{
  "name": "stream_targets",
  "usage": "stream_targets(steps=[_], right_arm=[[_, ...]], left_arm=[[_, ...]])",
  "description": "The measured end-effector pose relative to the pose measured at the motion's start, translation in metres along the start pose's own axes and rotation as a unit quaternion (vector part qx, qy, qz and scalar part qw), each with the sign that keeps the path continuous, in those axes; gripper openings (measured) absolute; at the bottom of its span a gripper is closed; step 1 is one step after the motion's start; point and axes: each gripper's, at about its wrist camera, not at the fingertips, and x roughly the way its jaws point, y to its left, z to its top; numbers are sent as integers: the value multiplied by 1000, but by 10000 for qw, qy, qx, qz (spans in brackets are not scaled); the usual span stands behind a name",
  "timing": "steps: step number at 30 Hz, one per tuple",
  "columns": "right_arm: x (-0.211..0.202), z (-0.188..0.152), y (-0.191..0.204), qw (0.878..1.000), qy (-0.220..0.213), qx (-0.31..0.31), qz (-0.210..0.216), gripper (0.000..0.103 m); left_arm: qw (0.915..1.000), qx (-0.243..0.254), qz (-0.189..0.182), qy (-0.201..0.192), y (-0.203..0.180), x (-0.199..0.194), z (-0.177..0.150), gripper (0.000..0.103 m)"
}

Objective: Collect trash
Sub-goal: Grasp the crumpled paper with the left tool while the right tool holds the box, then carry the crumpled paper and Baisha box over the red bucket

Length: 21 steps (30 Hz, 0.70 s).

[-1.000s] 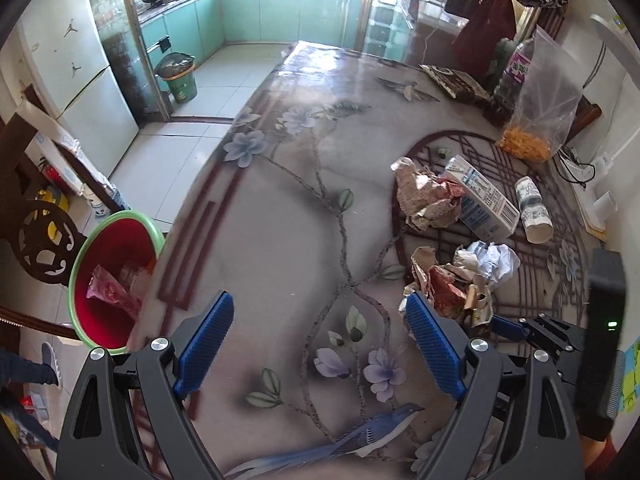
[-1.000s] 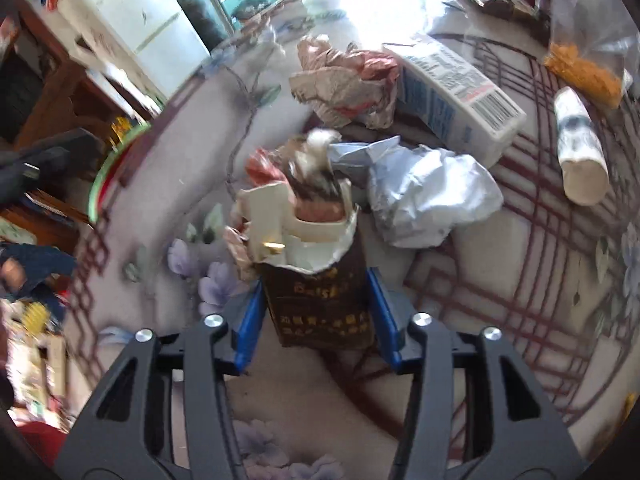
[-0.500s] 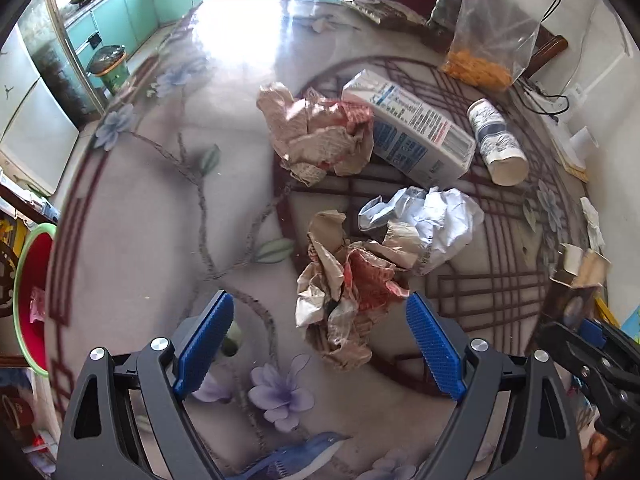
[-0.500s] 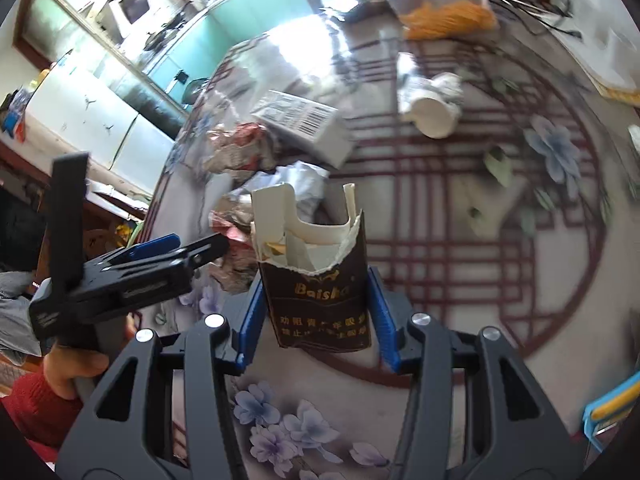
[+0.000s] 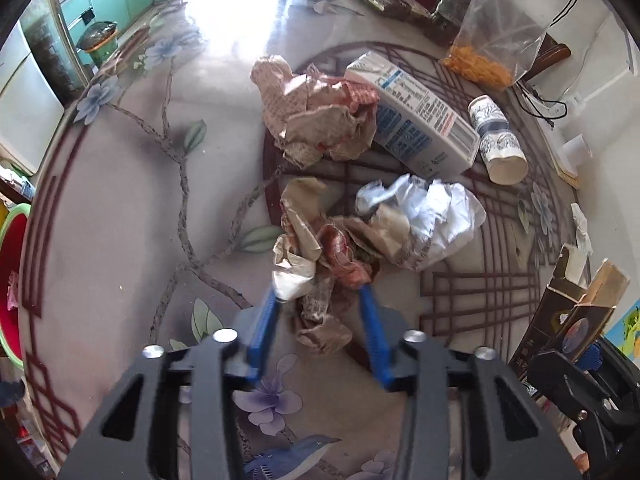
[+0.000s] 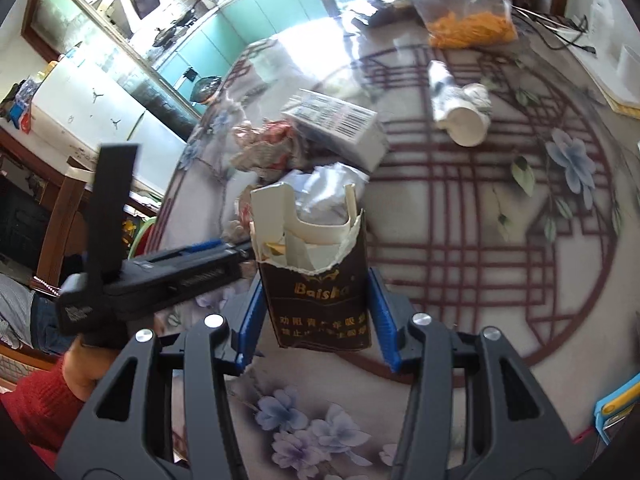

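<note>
A crumpled brown-and-red paper wad [image 5: 320, 248] lies on the flowered table [image 5: 120, 220]. My left gripper [image 5: 320, 312] points down over it. Its jaws are closing, and the blue pads [image 5: 266, 320] press the wad's near end from both sides. My right gripper [image 6: 314, 280] is shut on a torn dark-brown cigarette pack [image 6: 320, 300] and holds it upright above the table. That pack [image 5: 568, 312] also shows at the right edge of the left wrist view. The left gripper [image 6: 224, 246] shows side-on at the left of the right wrist view, held by a hand in a red sleeve [image 6: 36, 404].
More trash lies beyond the wad: another crumpled paper [image 5: 320, 120], a white and blue carton [image 5: 412, 124], a white crumpled sheet [image 5: 432, 216] and a lying paper cup [image 5: 500, 140]. A plastic bag of orange snacks [image 5: 492, 40] stands behind. A red bin with a green rim [image 5: 12, 280] sits below the table's left edge.
The left gripper swung from the table's left edge to over the wad and came down. Its wide jaws then narrowed onto it. The right gripper lifted and rolled with the pack.
</note>
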Motion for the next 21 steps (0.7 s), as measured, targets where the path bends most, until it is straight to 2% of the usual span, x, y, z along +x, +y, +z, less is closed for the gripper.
stream_targets(steps=[1,2,9,21], right_arm=[[0,0,4,10000,-12,-24,43,47],[-1,0,7,10000,-18,-48,61,47],[-5,2,28,9995,-84,-226,179,47],[-22,11,62,9971,-346,-651,181,47]], left_arm=[[10000,24,11,-29,0,-2,-1,29],[10000,49,26,-56,-1,-6,-2,16],[9979,390,271,-437,3,-39,-10,15],[9918,158,276,-1236,26,-114,-17,15]])
